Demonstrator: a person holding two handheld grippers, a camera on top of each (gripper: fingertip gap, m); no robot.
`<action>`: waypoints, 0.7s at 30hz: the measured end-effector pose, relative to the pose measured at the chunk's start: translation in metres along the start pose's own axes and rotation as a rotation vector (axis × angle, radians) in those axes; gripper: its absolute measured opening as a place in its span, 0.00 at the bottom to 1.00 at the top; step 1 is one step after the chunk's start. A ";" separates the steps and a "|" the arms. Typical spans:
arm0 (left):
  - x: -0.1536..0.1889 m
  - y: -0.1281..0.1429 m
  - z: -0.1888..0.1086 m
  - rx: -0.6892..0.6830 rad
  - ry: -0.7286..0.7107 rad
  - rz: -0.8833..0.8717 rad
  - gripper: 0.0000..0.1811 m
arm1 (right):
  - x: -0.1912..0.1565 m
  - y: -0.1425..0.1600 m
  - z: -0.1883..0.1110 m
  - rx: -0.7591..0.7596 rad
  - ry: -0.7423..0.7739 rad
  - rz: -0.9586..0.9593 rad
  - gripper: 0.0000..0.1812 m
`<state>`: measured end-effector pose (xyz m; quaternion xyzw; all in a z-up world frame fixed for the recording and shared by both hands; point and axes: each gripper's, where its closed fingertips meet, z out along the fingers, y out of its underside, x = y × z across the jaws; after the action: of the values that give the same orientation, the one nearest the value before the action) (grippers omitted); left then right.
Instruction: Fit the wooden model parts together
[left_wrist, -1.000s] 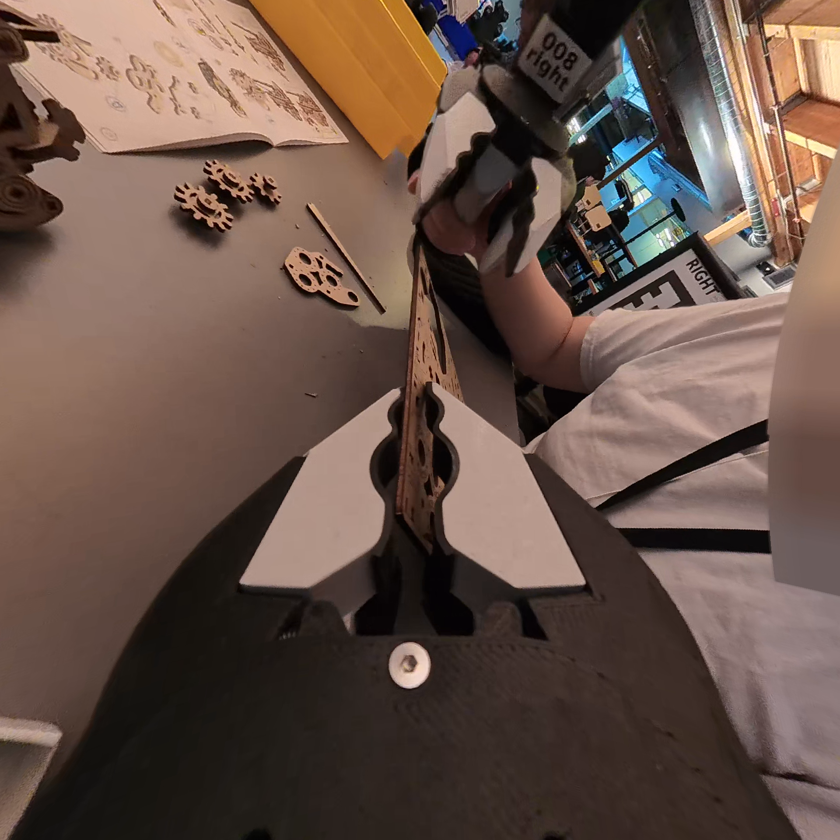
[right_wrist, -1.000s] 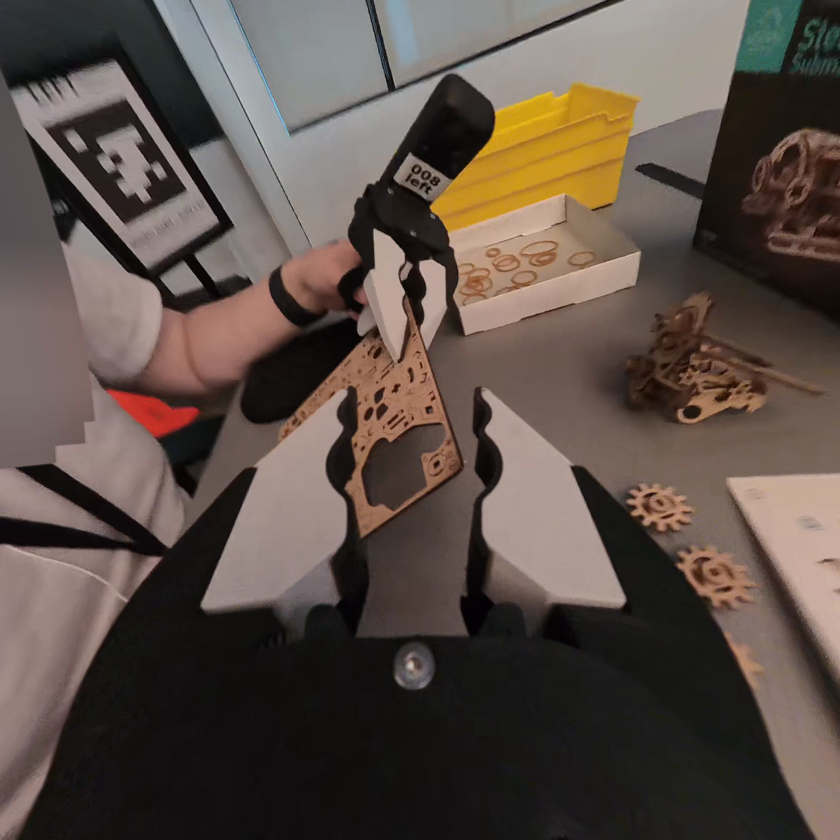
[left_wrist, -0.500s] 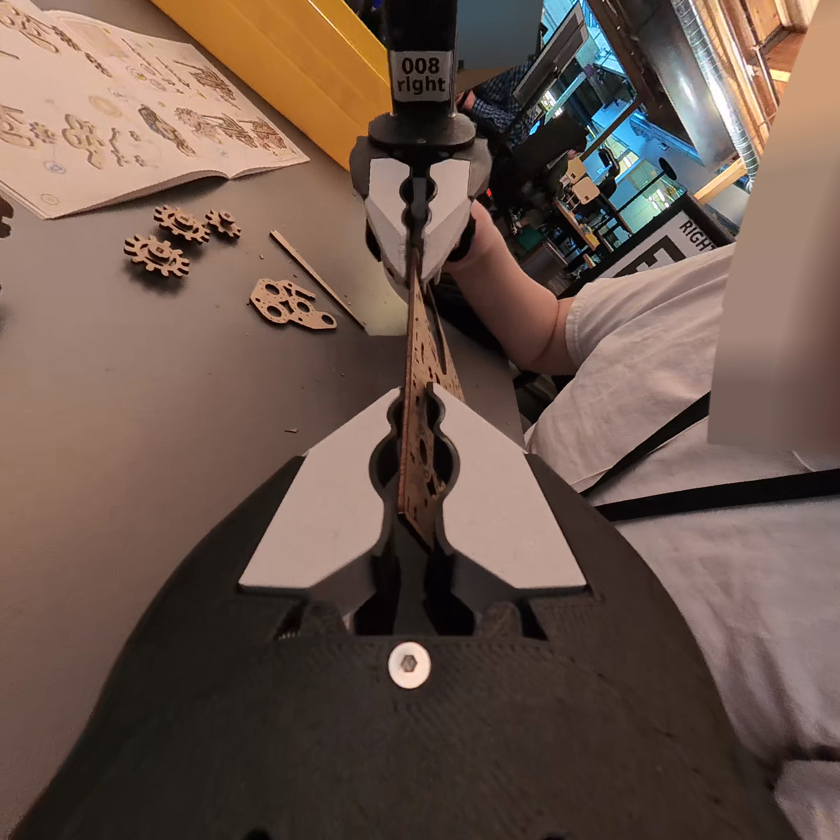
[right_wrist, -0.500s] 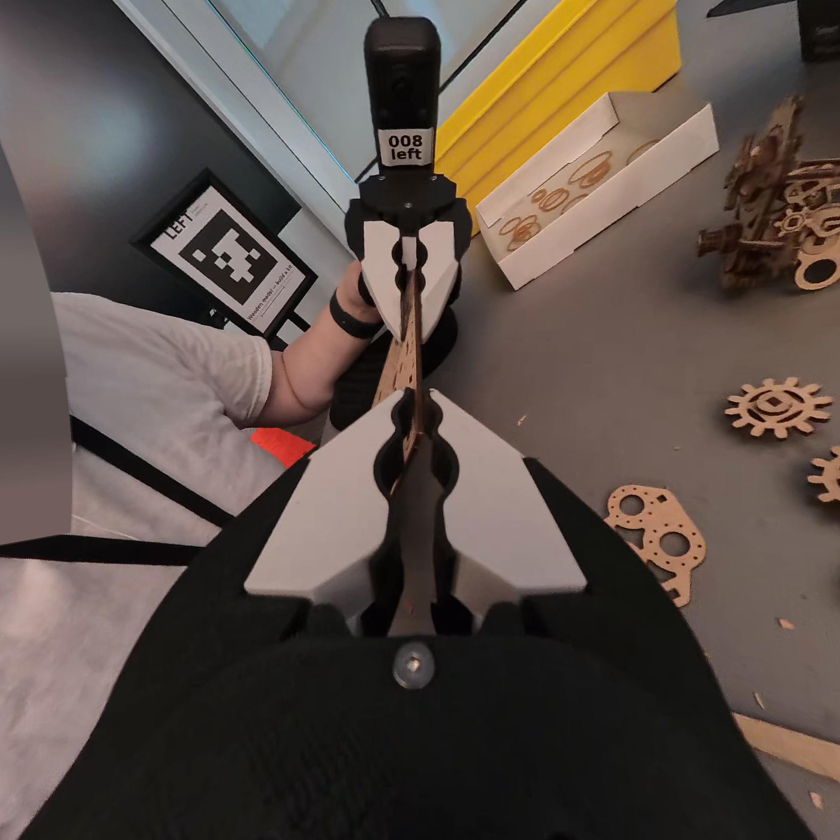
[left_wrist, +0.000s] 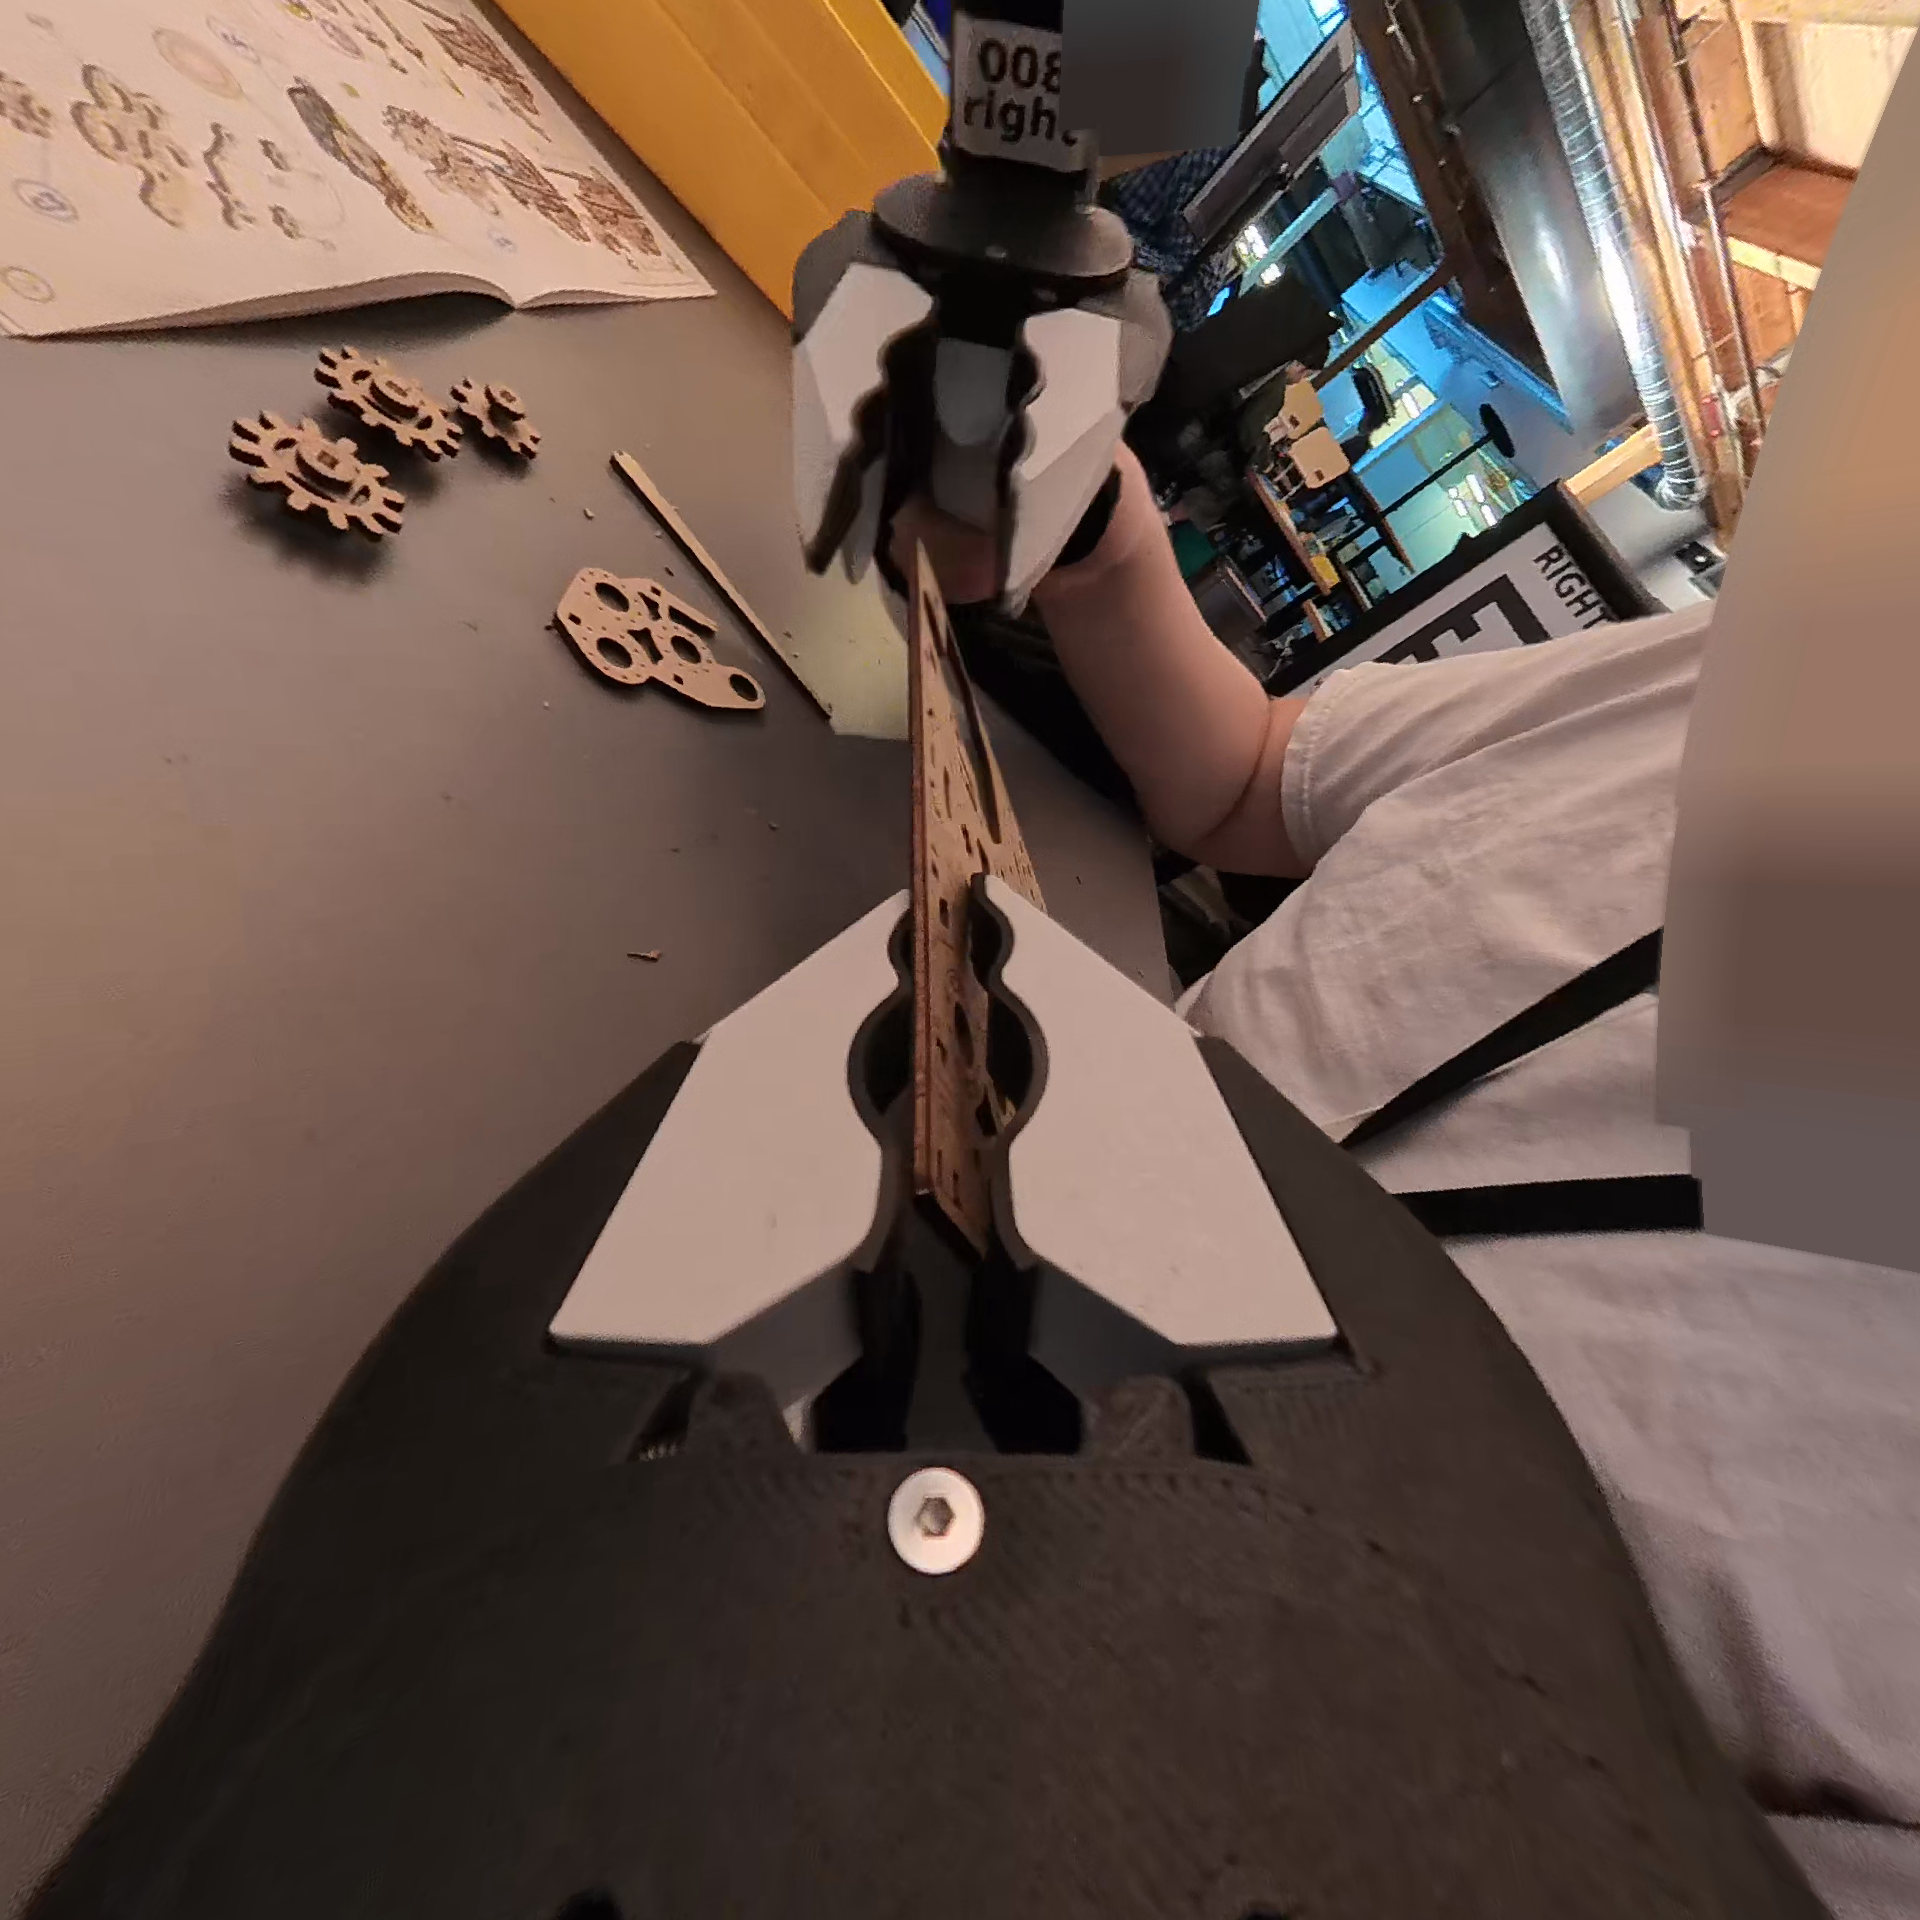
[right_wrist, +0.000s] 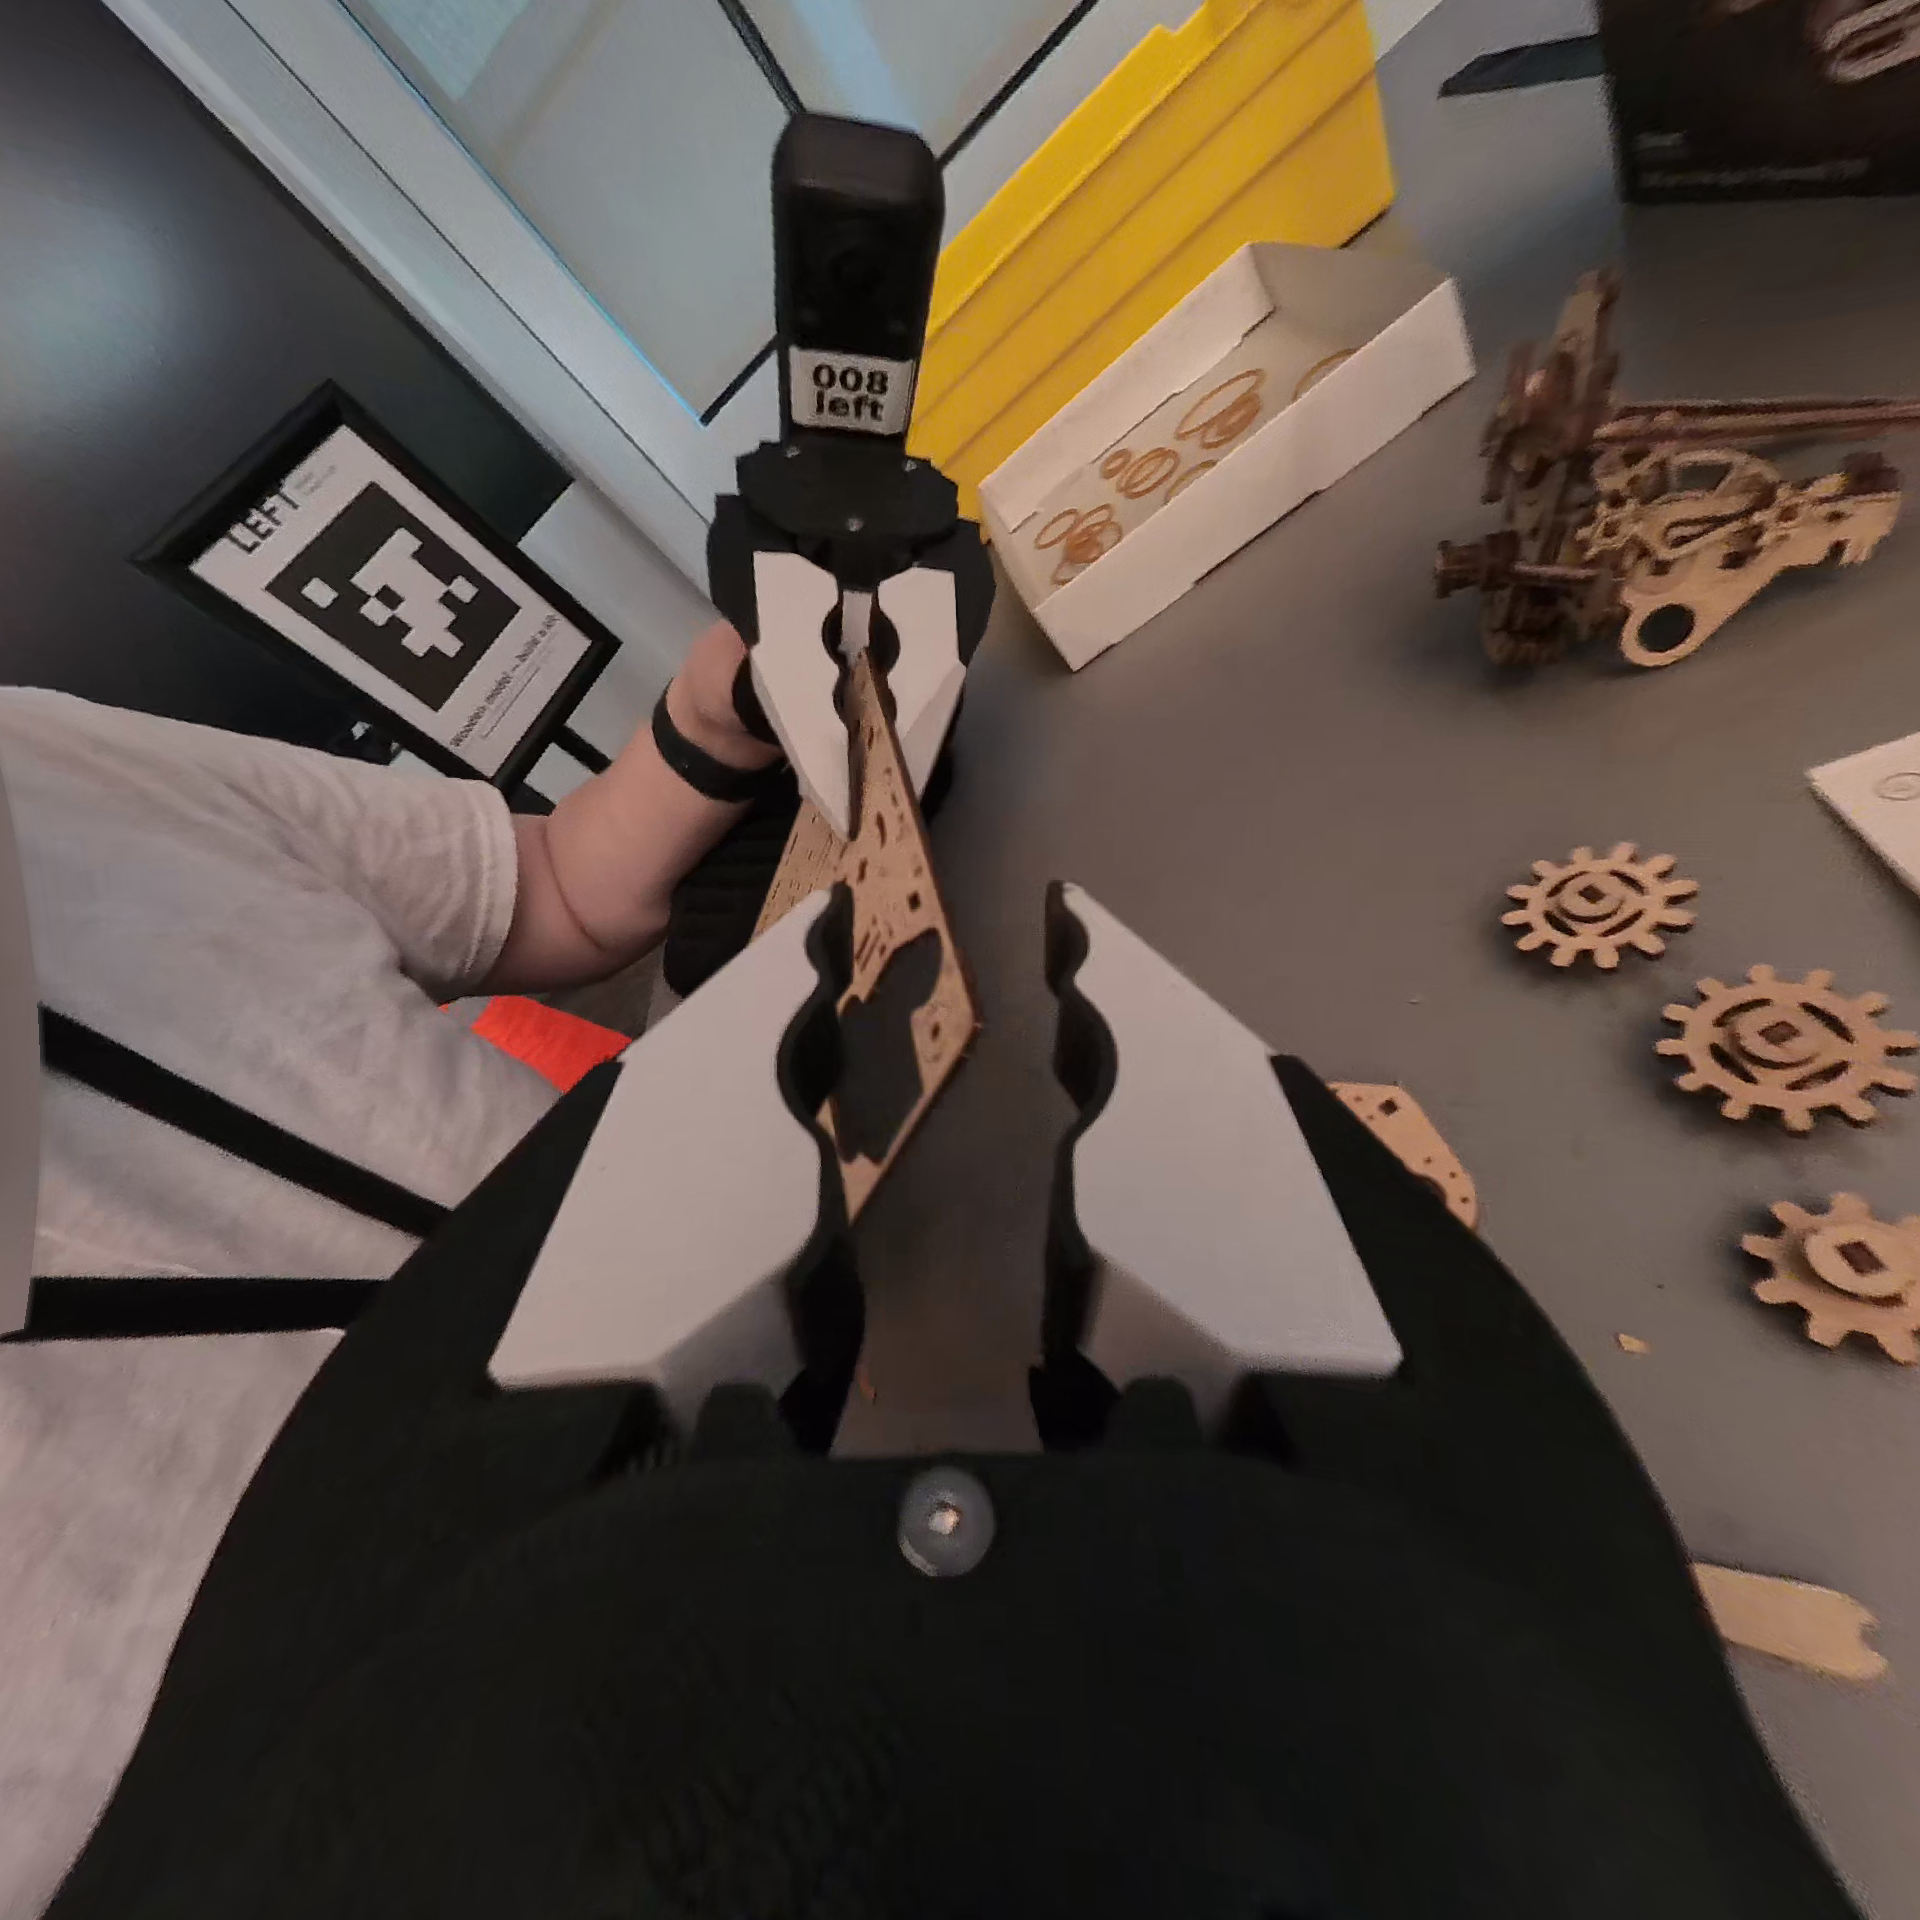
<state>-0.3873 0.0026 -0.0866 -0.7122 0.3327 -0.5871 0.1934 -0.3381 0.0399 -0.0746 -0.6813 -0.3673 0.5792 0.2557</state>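
Closest to my left camera, my left gripper (left_wrist: 948, 914) has its jaws clamped on the wooden parts sheet (left_wrist: 951, 831), a thin laser-cut panel held edge-on and raised above the grey table (left_wrist: 312, 935). From my right camera, my right gripper (right_wrist: 940, 904) has its jaws standing apart, the near corner of the sheet (right_wrist: 894, 997) lying beside the inner face of its left finger; I cannot tell whether it touches. Beyond the sheet on the table, in the left view, lie a flat perforated wooden plate (left_wrist: 649, 644) and a thin wooden strip (left_wrist: 707, 566) just right of it. Farther left sit three wooden gears (left_wrist: 374, 436), close together. Past them an open instruction booklet (left_wrist: 291, 156) lies flat, with a yellow bin (left_wrist: 748, 125) to its right. In the right view, a white cardboard tray (right_wrist: 1236, 468) of thin rings stands in front of that bin, and a partly built wooden model (right_wrist: 1652, 530) rests to the tray's right.
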 end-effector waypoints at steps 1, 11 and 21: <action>-0.001 0.000 0.001 0.002 -0.007 0.001 0.03 | 0.000 -0.005 -0.001 0.015 0.023 -0.018 0.17; 0.003 -0.001 0.003 0.003 -0.022 0.016 0.03 | -0.002 -0.001 0.019 -0.132 0.155 -0.118 0.16; 0.004 0.000 0.004 0.002 -0.013 0.013 0.03 | -0.011 0.006 0.027 -0.176 0.102 -0.124 0.06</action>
<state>-0.3831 -0.0003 -0.0849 -0.7136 0.3355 -0.5816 0.1999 -0.3635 0.0249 -0.0780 -0.7058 -0.4446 0.4924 0.2484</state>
